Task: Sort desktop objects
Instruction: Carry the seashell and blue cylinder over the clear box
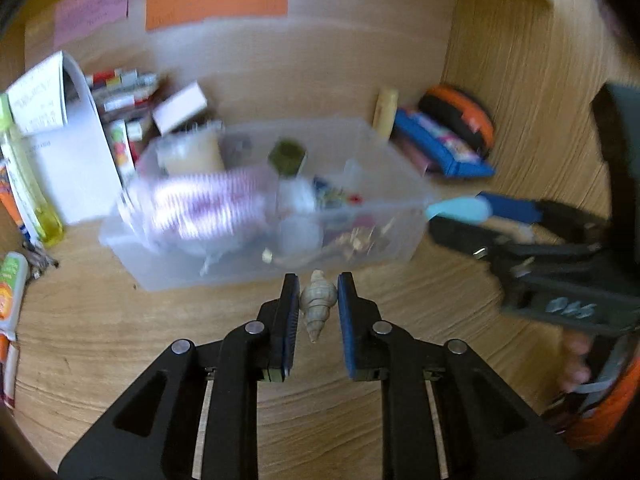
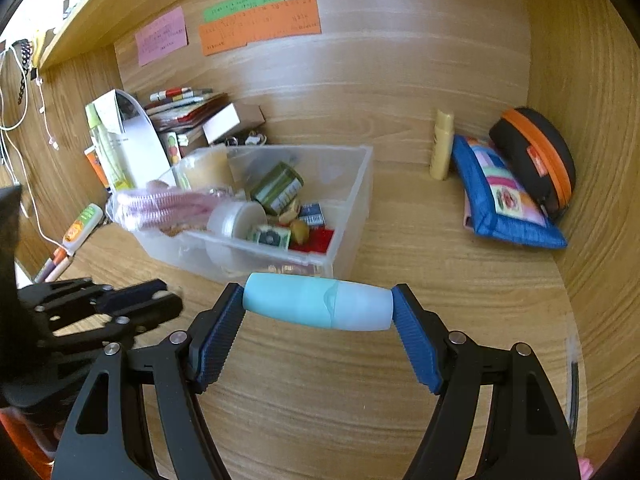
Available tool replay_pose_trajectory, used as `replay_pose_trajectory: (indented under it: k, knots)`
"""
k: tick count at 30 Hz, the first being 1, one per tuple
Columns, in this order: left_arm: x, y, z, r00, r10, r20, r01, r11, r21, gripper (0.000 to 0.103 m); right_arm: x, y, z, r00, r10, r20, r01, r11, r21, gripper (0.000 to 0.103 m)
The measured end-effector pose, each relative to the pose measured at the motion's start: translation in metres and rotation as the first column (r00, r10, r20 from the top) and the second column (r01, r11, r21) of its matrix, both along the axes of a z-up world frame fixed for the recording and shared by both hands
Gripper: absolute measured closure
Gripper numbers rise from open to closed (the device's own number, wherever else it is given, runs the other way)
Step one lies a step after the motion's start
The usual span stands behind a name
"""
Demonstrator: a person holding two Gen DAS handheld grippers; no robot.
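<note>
My left gripper (image 1: 318, 300) is shut on a beige spiral seashell (image 1: 317, 304), held above the wooden desk just in front of the clear plastic bin (image 1: 400, 196). My right gripper (image 2: 318, 304) is shut on a light-blue cylindrical tube (image 2: 318, 302), gripped end to end, also in front of the bin (image 2: 352, 208). The bin holds a pink coiled bag (image 2: 168, 204), a green jar (image 2: 278, 188), a white lid and small items. The right gripper with the tube (image 1: 460, 208) shows at the right of the left wrist view. The left gripper (image 2: 160, 300) shows at the left of the right wrist view.
A blue patchwork pouch (image 2: 504, 200), an orange-black case (image 2: 536, 160) and a yellow tube (image 2: 442, 144) lie at the back right. Stacked books, papers (image 2: 136, 136) and a green bottle stand at the back left. Pens and a tube (image 2: 80, 226) lie at the left. Coloured notes hang on the back wall.
</note>
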State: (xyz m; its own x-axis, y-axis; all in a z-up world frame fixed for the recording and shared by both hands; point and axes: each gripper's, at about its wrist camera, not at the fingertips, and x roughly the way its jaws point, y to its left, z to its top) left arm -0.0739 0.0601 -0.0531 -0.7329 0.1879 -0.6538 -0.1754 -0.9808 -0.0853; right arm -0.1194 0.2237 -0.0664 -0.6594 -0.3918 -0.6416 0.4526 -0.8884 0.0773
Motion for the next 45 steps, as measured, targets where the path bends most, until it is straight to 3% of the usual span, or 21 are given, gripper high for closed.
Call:
replay_pose_trajectory:
  k: [9, 16, 26, 34, 45]
  knots:
    - [-0.015, -0.009, 0.041, 0.996, -0.003, -0.089, 0.01, 0.997, 0.07, 0.085, -0.012, -0.013, 0.024, 0.998, 0.013, -0.064, -0.013, 1.0, -0.001, 0.032]
    - [-0.038, -0.02, 0.057, 0.993, 0.013, -0.116, -0.004, 0.997, 0.074, 0.085, -0.03, -0.025, 0.033, 0.997, 0.03, -0.071, -0.031, 1.0, -0.001, 0.032]
    - [-0.081, -0.035, 0.043, 0.998, 0.016, -0.063, -0.012, 0.997, 0.075, 0.085, -0.071, -0.051, 0.034, 0.998, 0.051, -0.045, -0.049, 0.998, 0.033, 0.032]
    - [-0.111, -0.039, 0.024, 1.0, 0.014, -0.001, -0.014, 0.995, 0.097, 0.085, -0.098, -0.061, 0.014, 0.999, 0.04, 0.008, -0.041, 0.998, 0.049, 0.032]
    - [-0.132, -0.037, 0.004, 0.998, 0.004, 0.069, -0.012, 0.993, 0.117, 0.085, -0.099, -0.076, -0.007, 0.997, 0.077, 0.014, -0.078, 0.99, 0.12, 0.031]
